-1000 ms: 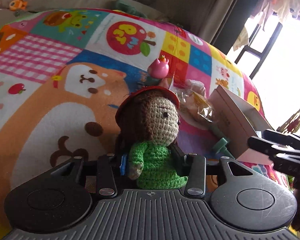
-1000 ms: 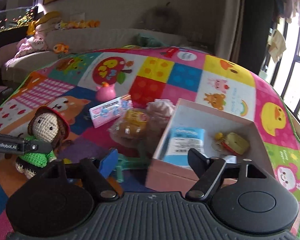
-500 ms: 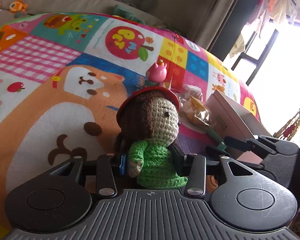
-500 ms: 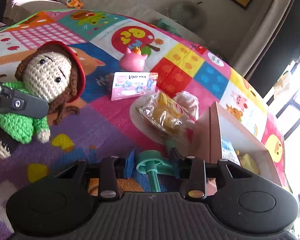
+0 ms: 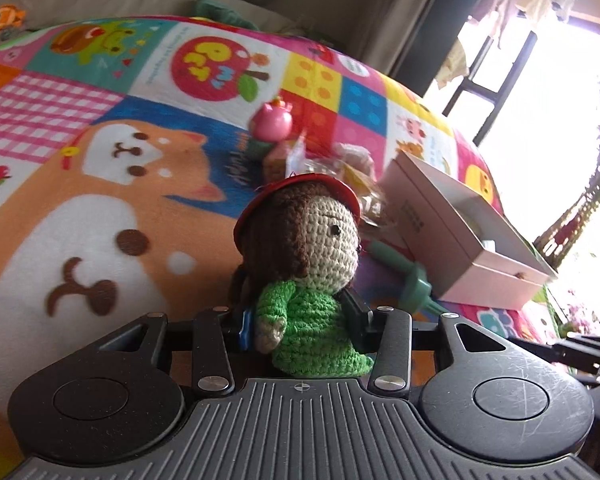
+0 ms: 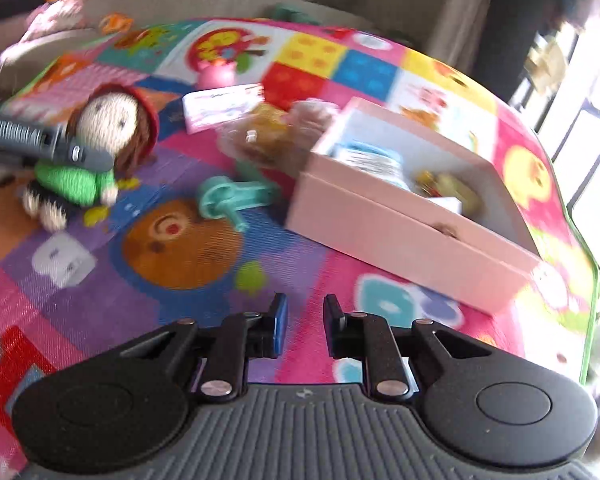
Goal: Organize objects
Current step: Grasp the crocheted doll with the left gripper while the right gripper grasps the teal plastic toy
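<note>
My left gripper [image 5: 304,316] is shut on a crochet doll [image 5: 316,240] with a red hat and green dress, gripping its body and holding it upright over the mat. In the right wrist view the doll [image 6: 100,136] hangs in the left gripper [image 6: 44,144] at far left. My right gripper [image 6: 305,320] hovers over the play mat [image 6: 180,248], its jaws closing to a narrow gap with nothing between them. A teal plastic toy [image 6: 228,196] lies on the mat ahead of it, apart from the fingers. The open pink box [image 6: 400,232] holds a blue packet and small items.
A pink round toy [image 6: 218,74], a printed card [image 6: 224,106] and a clear snack bag [image 6: 268,132] lie behind the teal toy. A sofa with soft toys runs along the back. A bright window is at right. The right wrist view is blurred.
The right gripper closed from half open, then pulled back from the teal toy, which stays on the mat. The left gripper keeps the doll almost still.
</note>
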Demonstrator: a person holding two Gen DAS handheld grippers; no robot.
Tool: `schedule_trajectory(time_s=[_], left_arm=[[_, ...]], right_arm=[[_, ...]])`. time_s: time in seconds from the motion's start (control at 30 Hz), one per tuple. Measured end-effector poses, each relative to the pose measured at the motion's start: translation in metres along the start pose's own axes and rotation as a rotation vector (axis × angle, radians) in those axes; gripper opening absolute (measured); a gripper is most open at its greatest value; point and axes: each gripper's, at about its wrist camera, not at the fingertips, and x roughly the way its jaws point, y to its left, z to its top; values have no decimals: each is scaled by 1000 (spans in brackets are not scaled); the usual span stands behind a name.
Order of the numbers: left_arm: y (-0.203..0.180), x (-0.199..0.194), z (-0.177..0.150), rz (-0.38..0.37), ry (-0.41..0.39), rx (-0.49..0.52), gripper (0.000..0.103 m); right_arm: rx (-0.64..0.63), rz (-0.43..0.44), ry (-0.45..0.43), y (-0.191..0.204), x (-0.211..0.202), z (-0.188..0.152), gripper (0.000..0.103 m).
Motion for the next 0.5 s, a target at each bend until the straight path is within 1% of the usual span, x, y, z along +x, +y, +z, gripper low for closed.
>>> schedule_trajectory(time_s=[0.07, 0.1, 0.13, 0.17, 0.23, 0.33, 0.47, 0.5], left_arm=[[-7, 5, 0, -14, 7, 2, 47], [-10, 7, -1, -21, 11, 7, 47], [-12, 8, -3, -24, 11, 14, 47], [-14, 8, -4, -21, 7, 22, 47], [-13, 8, -6, -28, -3, 20, 47], [-6, 7, -6, -56, -5, -21, 47], [-4, 7, -6, -63, -10, -33, 47], [-4, 7, -7, -62, -12, -31, 47]], right_arm=[[52, 41, -19, -8, -5, 3, 31], [63, 49, -36, -9, -6, 6, 42], [61, 38, -52, -9, -5, 9, 53], [56, 14, -67, -9, -3, 13, 56], [65, -10, -73, -13, 10, 23, 57], [119, 6, -53, -25, 35, 41, 56], [149, 48, -76, -26, 49, 57, 56], [159, 80, -77, -24, 48, 59, 56]])
